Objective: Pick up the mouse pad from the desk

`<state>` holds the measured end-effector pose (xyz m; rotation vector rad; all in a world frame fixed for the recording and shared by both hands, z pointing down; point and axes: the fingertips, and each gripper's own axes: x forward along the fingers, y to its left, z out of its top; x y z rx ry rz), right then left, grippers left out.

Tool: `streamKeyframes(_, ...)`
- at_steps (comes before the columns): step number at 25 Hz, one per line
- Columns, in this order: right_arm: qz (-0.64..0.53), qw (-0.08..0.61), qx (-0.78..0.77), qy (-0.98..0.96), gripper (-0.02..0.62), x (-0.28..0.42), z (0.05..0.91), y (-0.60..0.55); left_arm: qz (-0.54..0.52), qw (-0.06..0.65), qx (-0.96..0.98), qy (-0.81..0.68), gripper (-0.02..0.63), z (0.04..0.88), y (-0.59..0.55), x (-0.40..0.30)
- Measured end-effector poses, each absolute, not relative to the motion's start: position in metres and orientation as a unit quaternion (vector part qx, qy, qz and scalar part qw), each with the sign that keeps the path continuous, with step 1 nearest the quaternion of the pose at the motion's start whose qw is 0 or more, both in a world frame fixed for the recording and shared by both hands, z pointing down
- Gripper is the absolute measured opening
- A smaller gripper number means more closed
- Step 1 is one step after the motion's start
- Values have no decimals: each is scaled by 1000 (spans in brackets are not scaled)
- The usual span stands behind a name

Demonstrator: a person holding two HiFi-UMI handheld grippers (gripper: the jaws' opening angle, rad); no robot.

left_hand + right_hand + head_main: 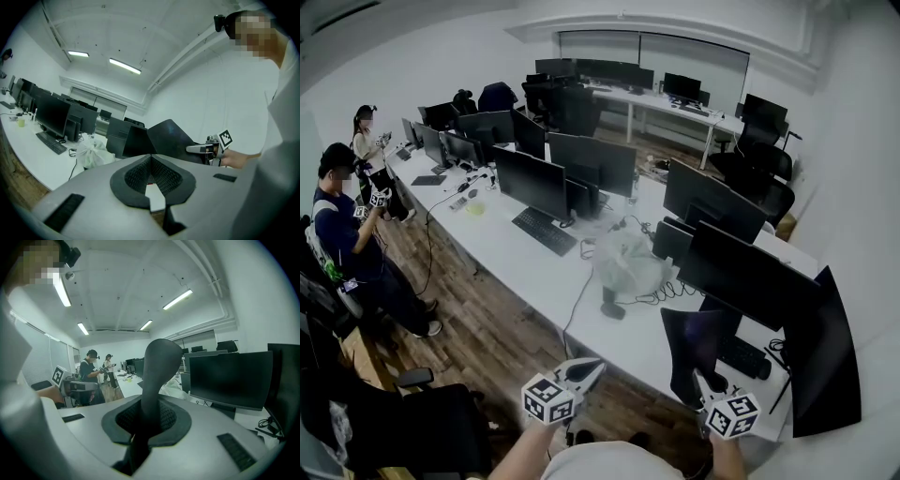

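A: Right tool [149, 416]: how far open?

B: Clenched. Its jaws are closed on the pad [157, 376], gripping it by the lower edge. The dark sheet rises from between the jaws toward 12 o'clock and ends in a rounded top.

A: Where is the pad relative to the desk [623, 328]?

B: It is off the surface. In the head view it is held upright at 5 o'clock, over the desk's near edge, with a keyboard [742, 356] just beyond it at 3 o'clock. Only the right tool touches it.

A: Left tool [589, 368]: state?

B: Clenched too, but on nothing. In its own view the pads meet at the tips, and only the white desk shows through the gap behind them.

A: How do the two tools stand to each other?

B: In the head view the left tool sits at 6 o'clock and the right tool at 5 o'clock, apart from each other. In the left gripper view the right tool and the pad appear at 2 to 3 o'clock, clear of the left tool's tips.
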<state>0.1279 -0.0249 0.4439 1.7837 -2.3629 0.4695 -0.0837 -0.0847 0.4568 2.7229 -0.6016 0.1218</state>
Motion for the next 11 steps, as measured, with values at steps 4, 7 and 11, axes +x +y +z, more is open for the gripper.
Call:
streamKeyframes(4,157,74,592,-787,43,130,446,-27,39,177,960,-215,15,457,-89,-83)
streamKeyframes(7,157,73,592,-787,43,133,446,-29,38,178,959,-218,15,458,-92,-82)
streamKeyframes(11,154,74,589,-790,43,133,440,-32,37,179,959,-219,15,455,-94,-81)
